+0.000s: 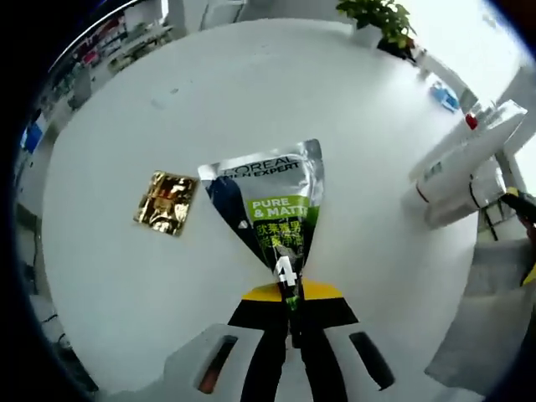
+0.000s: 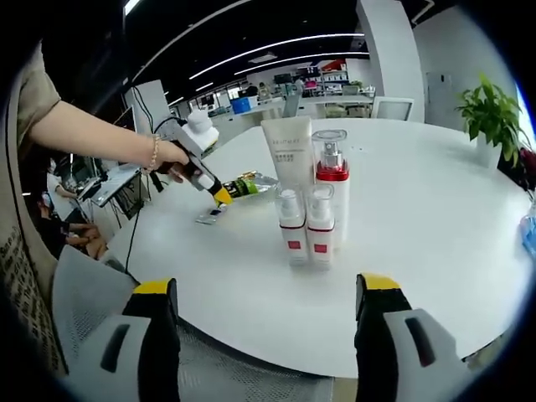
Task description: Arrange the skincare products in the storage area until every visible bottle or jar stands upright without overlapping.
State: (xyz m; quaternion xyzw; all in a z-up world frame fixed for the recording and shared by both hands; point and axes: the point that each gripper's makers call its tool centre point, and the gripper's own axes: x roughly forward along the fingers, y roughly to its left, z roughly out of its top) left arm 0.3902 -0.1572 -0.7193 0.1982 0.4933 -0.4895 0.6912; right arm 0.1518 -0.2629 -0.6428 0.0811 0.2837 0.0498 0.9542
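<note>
Pinching tube [image 1: 272, 209] cap, left gripper [image 1: 289, 289] | right gripper [image 2: 268, 293] fingers wide | gold sachet [image 1: 167, 201] possibly foil

The left gripper view looks steeply down, close over the table [image 1: 167, 109]. The right gripper view sits low at its edge, facing across. Both share the bottles [image 2: 307, 201], probably the same cluster.

A silver, dark-blue and green face-wash tube [image 1: 270, 205] is pinched at its cap end above the white table. Four white bottles, three red-trimmed [image 2: 306, 197], stand upright in a tight cluster, well apart from it.
</note>
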